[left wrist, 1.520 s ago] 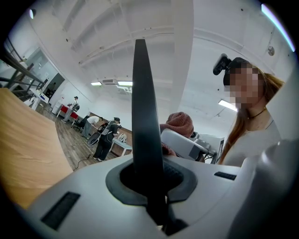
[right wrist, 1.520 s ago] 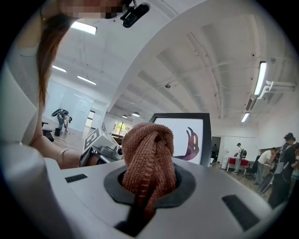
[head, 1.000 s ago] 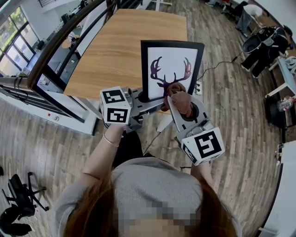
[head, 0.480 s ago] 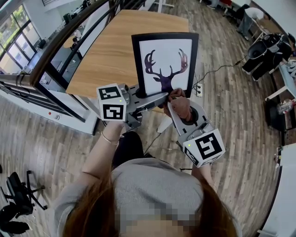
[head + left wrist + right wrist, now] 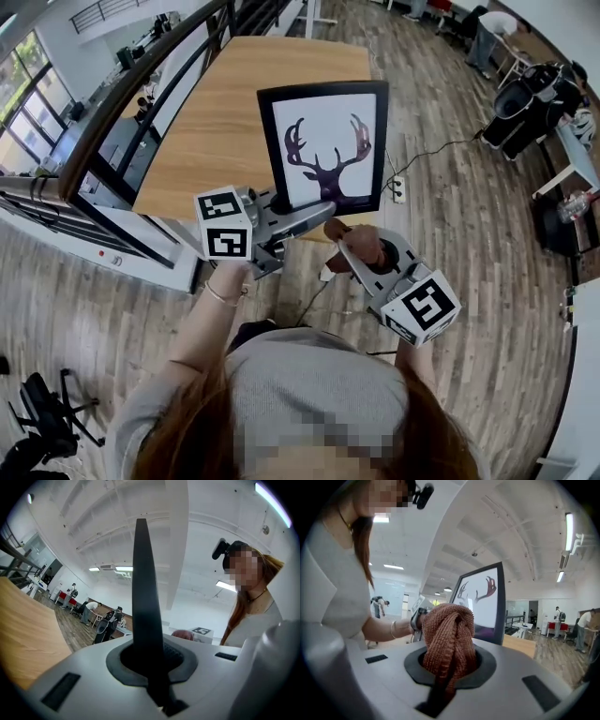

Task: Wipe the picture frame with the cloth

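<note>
1. Bright, even indoor light; windows [image 5: 28, 70] glow at the head view's upper left.
2. Ceiling strip lights [image 5: 568, 524] glare white in both gripper views.
3. Strong fisheye bending at edges; gripper views' corners go black.

Grey wood-plank floor [image 5: 469, 216] throughout. A light wooden surface [image 5: 234, 103] stands beside a dark railing [image 5: 141, 84]. Windows [image 5: 28, 122] occupy the far left. A black chair [image 5: 47, 412] stands lower left. White ceiling [image 5: 93, 517] carries strip lights [image 5: 568, 524].

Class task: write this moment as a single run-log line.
left gripper: shut on frame | right gripper: shut on cloth | cloth: at frame's bottom edge, contact unclear
</note>
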{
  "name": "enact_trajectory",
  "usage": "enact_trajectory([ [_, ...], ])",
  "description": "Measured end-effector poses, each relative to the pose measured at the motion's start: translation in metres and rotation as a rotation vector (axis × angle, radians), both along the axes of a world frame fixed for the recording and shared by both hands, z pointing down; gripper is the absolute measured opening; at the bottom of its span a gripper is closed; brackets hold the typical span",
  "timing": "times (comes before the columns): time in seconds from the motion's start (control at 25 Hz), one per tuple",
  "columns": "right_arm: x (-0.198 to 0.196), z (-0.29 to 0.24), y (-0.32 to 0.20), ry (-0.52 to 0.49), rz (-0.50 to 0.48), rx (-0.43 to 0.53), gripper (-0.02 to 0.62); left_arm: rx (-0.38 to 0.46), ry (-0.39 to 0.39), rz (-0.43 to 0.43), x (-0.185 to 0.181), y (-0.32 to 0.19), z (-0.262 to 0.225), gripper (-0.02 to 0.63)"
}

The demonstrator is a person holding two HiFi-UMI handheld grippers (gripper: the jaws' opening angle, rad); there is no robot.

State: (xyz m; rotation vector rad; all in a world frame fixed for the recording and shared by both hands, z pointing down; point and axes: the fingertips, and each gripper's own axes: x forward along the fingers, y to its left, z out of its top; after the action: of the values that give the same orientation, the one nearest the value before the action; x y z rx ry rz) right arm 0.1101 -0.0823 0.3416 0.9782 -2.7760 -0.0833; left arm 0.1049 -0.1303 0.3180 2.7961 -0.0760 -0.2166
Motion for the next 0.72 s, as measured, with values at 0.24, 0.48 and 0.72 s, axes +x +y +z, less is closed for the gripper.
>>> enact_trajectory([
  [0.24,0.033,-0.132,0.0,-0.13,0.068,0.31,0.046,0.011,-0.054,-0.006,-0.002,0.002,-0.006,0.044],
  [0.48,0.063,-0.218,-0.026,-0.308,0.309,0.577,0.046,0.017,-0.061,0.006,-0.002,0.0,-0.003,0.043],
  [0.72,0.04,-0.228,-0.064,-0.224,0.387,0.688,0.046,0.043,-0.053,0.069,-0.008,0.005,-0.008,0.044],
])
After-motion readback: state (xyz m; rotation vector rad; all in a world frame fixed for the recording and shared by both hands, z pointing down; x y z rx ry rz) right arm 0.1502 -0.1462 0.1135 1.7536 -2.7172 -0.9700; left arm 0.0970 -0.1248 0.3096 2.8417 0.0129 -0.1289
